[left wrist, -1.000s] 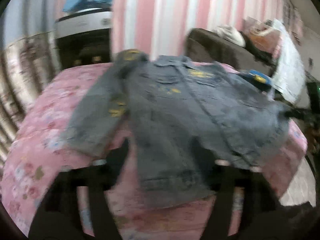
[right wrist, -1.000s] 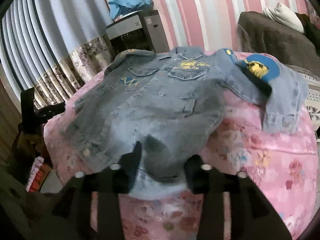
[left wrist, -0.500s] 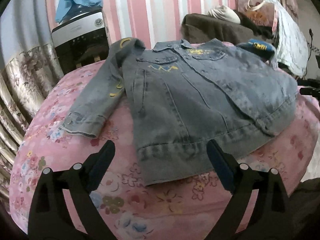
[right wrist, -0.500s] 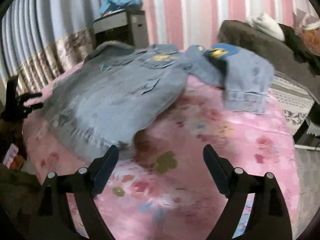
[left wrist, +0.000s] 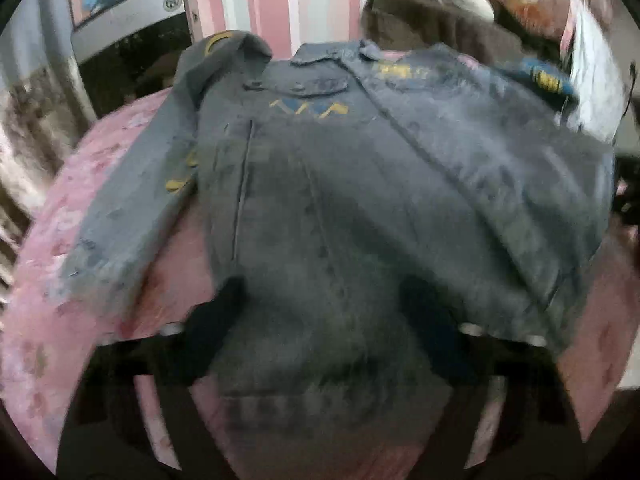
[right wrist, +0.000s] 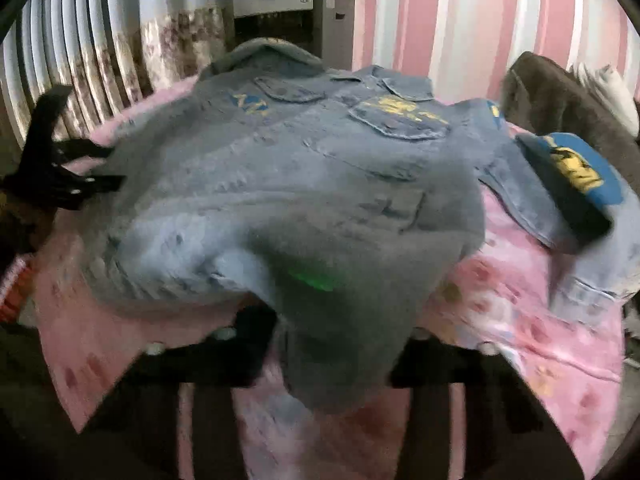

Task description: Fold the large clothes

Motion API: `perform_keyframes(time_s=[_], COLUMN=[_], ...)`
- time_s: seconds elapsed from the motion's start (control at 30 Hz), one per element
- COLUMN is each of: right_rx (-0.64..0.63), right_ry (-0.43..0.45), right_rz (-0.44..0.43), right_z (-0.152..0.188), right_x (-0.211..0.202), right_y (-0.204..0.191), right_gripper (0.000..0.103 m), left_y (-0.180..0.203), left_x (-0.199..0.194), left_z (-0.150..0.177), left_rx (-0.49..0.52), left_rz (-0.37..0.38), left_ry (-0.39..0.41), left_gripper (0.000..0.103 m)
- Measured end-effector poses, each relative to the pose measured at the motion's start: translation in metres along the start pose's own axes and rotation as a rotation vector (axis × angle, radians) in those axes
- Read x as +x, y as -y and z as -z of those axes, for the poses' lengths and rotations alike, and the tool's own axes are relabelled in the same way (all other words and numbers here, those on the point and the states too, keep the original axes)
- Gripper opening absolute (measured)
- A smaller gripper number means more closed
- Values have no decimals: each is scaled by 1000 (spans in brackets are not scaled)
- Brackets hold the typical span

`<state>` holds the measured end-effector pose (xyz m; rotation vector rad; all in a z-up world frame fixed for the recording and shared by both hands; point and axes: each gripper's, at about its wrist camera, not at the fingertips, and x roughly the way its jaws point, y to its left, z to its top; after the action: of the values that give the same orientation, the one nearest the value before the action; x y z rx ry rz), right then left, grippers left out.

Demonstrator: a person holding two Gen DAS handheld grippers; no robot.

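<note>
The left hand-held gripper (left wrist: 320,312) sits at the near hem of the denim jacket (left wrist: 360,184), its fingers (left wrist: 218,312) spread with the hem bunched between them; through the blur I cannot tell whether they have clamped yet. The right hand-held gripper (right wrist: 332,340) is at the same hem further along, where cloth rises in a hump between its fingers (right wrist: 256,332); its grip is equally unclear. The jacket (right wrist: 288,184) lies front up on a surface covered by a pink floral cover (left wrist: 48,280), collar away from the cameras. One sleeve (left wrist: 132,184) lies out flat on the left; the other sleeve (right wrist: 560,200) trails off to the right, its blue patch showing. Taking the hem at two points probably serves to lift the bottom edge evenly and carry it toward the collar. The sleeves are not yet folded in, so the task looks early.
</note>
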<state>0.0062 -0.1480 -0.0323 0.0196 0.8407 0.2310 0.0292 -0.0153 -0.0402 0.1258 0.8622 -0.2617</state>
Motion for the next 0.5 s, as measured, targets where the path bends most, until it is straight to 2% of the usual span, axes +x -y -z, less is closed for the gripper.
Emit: perform_keyframes(time_s=[0.03, 0.07, 0.17, 0.33, 0.43, 0.5], right_rx=[36, 109, 264, 320, 360, 415], right_ry=[16, 46, 119, 132, 122, 124], right_rz=[-26, -86, -224, -287, -324, -366], right_z=[0, -1, -1, -1, 2, 7], right_x=[-1, -8, -34, -73, -85, -87], right_y=[3, 9, 28, 39, 46, 52], right_gripper=[26, 23, 20, 20, 20, 20], left_y=[-3, -8, -15, -19, -27, -37], left_x=[1, 0, -15, -67, -97, -109], left_z=[-4, -9, -15, -28, -33, -32], left_rx=[-27, -53, -82, -84, -90, -100], left_rz=[16, 40, 100, 87, 38, -31], left_ry=[7, 22, 85, 219, 312, 356], left_gripper=[50, 31, 19, 15, 4, 0])
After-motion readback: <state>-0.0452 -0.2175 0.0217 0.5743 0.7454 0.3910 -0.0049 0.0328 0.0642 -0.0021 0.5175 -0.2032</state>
